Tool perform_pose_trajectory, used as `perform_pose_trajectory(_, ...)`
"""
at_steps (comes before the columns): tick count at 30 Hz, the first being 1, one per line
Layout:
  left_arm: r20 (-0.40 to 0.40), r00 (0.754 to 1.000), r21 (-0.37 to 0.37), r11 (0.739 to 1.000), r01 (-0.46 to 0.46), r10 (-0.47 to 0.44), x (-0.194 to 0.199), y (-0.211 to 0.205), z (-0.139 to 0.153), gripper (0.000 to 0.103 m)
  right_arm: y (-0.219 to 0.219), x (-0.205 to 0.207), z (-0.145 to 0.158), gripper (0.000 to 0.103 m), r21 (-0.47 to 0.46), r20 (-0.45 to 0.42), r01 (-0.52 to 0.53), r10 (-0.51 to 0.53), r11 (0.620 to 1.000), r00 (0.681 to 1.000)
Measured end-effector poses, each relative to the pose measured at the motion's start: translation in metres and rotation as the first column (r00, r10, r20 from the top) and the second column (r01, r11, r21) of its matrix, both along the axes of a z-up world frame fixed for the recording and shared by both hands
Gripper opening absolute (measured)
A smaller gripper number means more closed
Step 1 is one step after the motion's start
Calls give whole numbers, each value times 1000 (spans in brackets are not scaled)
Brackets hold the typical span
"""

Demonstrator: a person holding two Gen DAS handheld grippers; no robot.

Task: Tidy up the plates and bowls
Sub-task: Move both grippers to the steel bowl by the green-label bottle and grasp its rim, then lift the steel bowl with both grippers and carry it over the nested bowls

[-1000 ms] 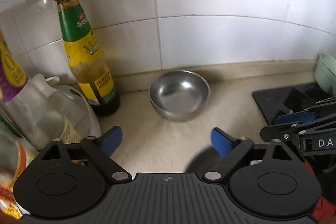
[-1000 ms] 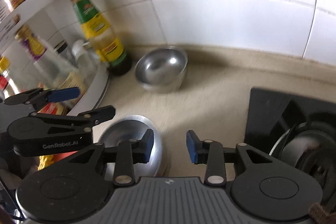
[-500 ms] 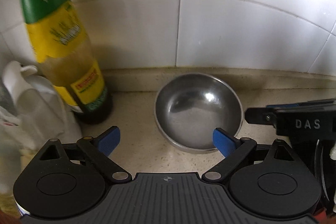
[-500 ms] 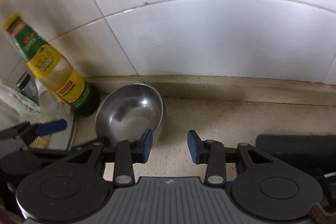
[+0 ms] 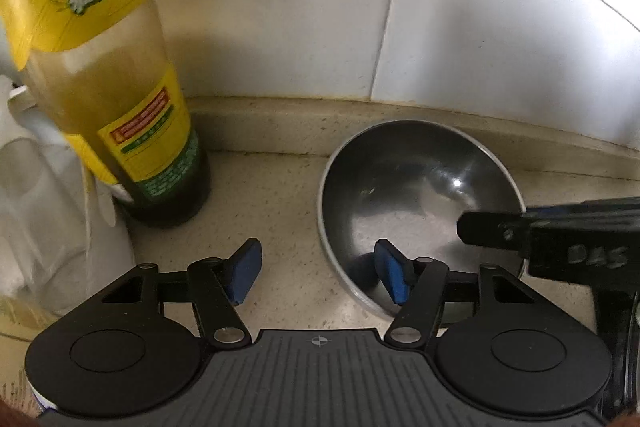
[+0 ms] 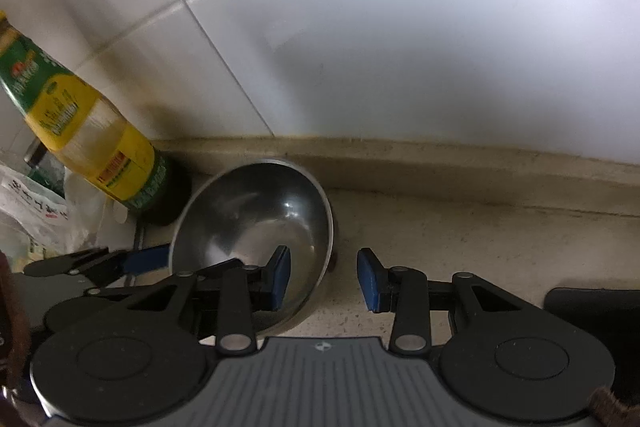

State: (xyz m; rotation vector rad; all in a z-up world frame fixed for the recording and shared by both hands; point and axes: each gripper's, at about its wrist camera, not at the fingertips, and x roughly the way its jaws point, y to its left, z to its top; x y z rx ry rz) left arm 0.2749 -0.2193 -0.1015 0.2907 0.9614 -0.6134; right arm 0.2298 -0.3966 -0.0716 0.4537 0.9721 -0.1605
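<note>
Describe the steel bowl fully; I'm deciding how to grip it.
The steel bowl is round, shiny metal with a thin rim, upright and seemingly empty. It sits on the speckled beige counter near the tiled wall, apart from the sauce bottle. Each gripper straddles its rim on opposite sides, one blue finger inside, one outside: left gripper, right gripper. Neither is visibly pressing yet.

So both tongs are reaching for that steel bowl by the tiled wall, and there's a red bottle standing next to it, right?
Not quite. The bottle beside the steel bowl has a yellow and green label, not red; the left wrist view shows it. Both the left tongs and right tongs do straddle the bowl's rim.
</note>
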Motion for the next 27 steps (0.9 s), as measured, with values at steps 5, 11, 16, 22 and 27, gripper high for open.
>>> perform_pose_trajectory(5, 18, 999, 2, 999, 42, -42, -7, -5, 1, 54, 4, 2, -5, 16, -7, -4, -22, 22, 1000, 1000)
perform_pose_trajectory(11, 32, 996, 10, 996, 83, -83, -19, -9, 3, 47, 4, -5, -5, 16, 24, -8, -20, 21, 999, 1000)
perform_pose_trajectory(16, 32, 994, 11, 994, 105, -106, -24, -6, 5, 46, 0, -15, -2, 15, 34, -12, -6, 6, 999, 1000)
perform_pose_trajectory(22, 62, 990, 9, 992, 129, -130, -35, -17, 20, 46, -3, -24, 6, 12, 29, -6, 9, -9, 1000, 1000)
perform_pose_trajectory(27, 91, 985, -6, 989, 149, -148, -44, -19, 34, 47, -6, -31, 17, 12, 23, 10, 22, -23, 999, 1000)
